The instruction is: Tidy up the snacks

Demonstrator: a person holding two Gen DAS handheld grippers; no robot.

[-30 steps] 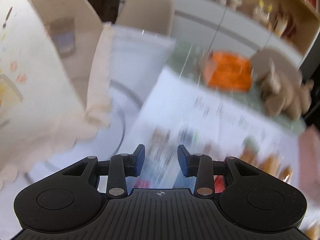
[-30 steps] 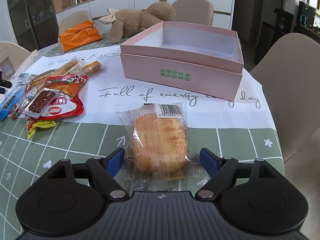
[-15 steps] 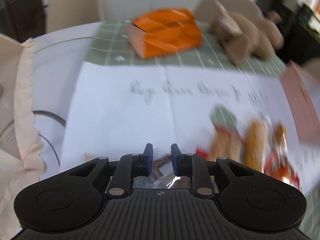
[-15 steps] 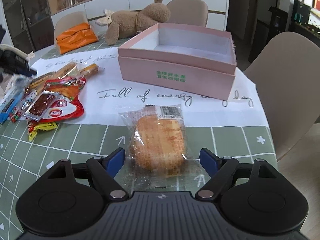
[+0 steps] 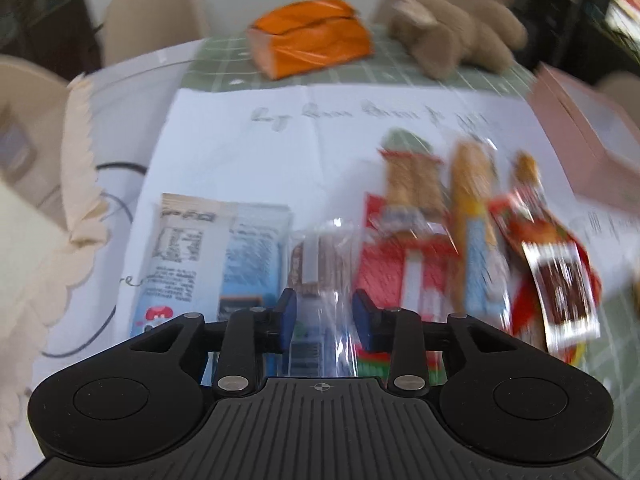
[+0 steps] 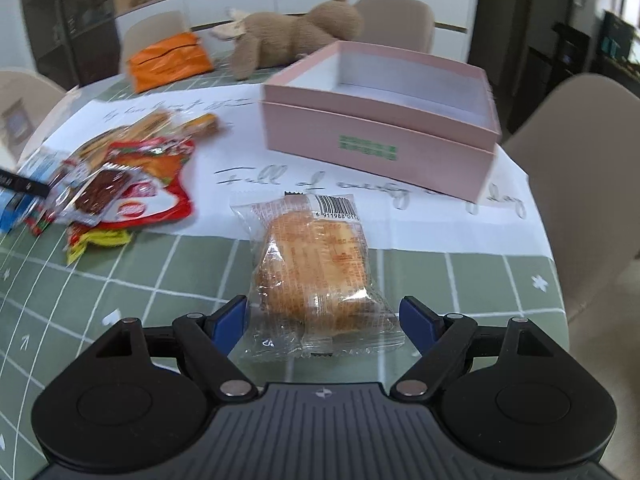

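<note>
The right hand-held gripper stands wide open astride the wrapped cake, not yet gripping; the empty pink box waits ahead. The left hand-held gripper, jaws just reopened, straddles a clear-wrapped snack, ready to pinch.

A clear-wrapped golden bun is laid flat on the green checked cloth, a heap of mixed snack packets is piled left, and the pink box is left open behind
</note>
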